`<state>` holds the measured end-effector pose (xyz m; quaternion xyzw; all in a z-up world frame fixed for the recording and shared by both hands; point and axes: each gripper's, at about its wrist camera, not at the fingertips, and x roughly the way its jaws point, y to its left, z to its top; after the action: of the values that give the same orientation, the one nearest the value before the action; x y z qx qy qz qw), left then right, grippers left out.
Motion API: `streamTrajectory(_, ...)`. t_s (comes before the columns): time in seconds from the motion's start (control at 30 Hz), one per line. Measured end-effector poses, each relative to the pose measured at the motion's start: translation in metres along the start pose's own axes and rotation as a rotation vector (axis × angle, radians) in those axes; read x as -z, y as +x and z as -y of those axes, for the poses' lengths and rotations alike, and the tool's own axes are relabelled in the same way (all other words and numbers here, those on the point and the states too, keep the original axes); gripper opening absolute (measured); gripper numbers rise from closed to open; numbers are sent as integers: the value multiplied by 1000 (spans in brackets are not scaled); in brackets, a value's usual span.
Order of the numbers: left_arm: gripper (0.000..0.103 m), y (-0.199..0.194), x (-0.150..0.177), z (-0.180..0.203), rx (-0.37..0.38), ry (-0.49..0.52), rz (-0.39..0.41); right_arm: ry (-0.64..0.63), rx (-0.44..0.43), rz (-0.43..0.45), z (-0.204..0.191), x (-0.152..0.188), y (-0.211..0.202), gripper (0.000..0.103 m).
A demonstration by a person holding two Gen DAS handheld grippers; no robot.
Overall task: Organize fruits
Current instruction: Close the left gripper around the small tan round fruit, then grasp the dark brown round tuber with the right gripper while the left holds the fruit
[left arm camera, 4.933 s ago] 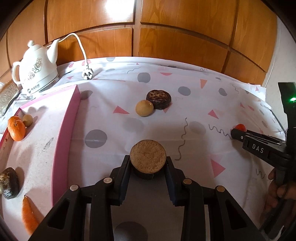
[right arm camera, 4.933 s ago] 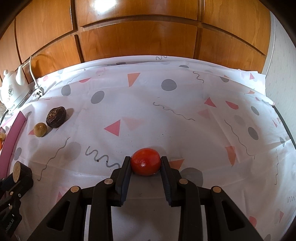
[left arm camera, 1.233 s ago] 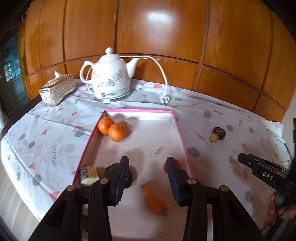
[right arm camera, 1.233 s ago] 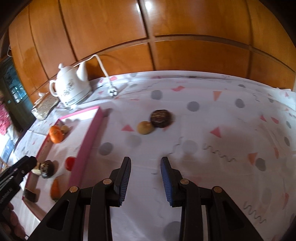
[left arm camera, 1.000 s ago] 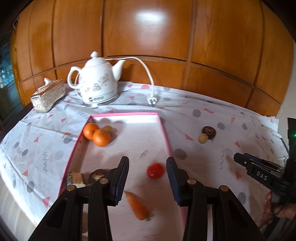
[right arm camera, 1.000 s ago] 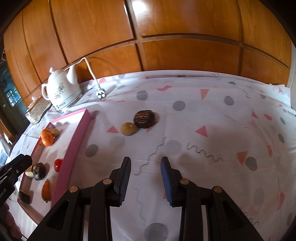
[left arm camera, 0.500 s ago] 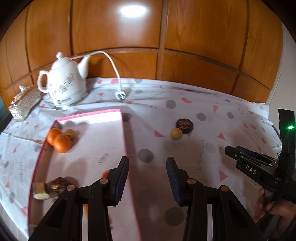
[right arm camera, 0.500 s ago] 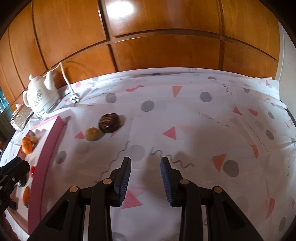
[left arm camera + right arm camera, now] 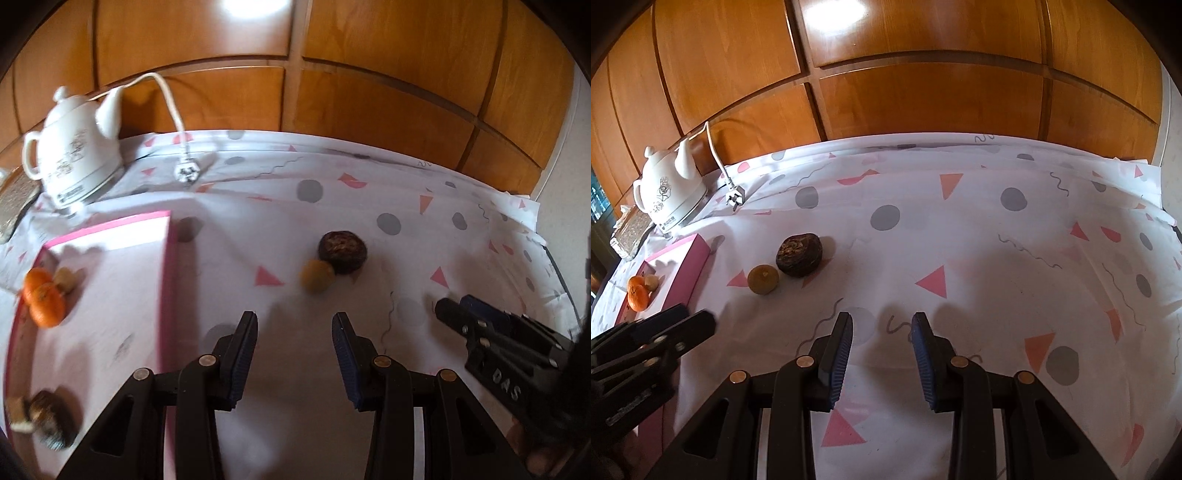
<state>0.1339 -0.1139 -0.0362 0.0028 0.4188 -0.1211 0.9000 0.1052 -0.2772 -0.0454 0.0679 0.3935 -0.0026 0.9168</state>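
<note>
Reaching with both tools spread and empty, centre the left tool (image 9: 294,330) squarely over the yellow fruit (image 9: 316,274), clear of the dark fruit (image 9: 342,251) touching it; right tool (image 9: 882,334) waits.

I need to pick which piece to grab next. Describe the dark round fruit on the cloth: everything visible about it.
The dark round fruit is squat and puck-shaped, dark brown to nearly black, with a wrinkled, paler mottled top. It sits flat on the patterned tablecloth, outside the pink tray. A small yellowish round fruit lies right against its near-left side; whether they touch is unclear. Neither hand-held gripper is on it.
</note>
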Motion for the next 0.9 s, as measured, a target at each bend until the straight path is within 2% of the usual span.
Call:
streamTrajectory(0.17,48,23,-16,12,4,14,-4,11,-10,-11,5,-3,7,33)
streamTrajectory(0.37,47,55,-23,13,-15,-14,-59,21,-25,-13,9,-9,13,33)
streamTrajectory(0.47,28,57,-24,13,-30,-3,-33,21,-30,-15,11,-11,16,33)
streamTrajectory(0.67,27,42,-11,7,-18,-36,-18,11,-70,-24,6,-15,25,33)
streamTrajectory(0.83,27,19,16,0,-45,-75,-7,-36,-152,-23,-10,-23,32,34)
streamTrajectory(0.9,27,13,25,0,-47,-78,6,-65,-174,-17,-18,-27,34,41)
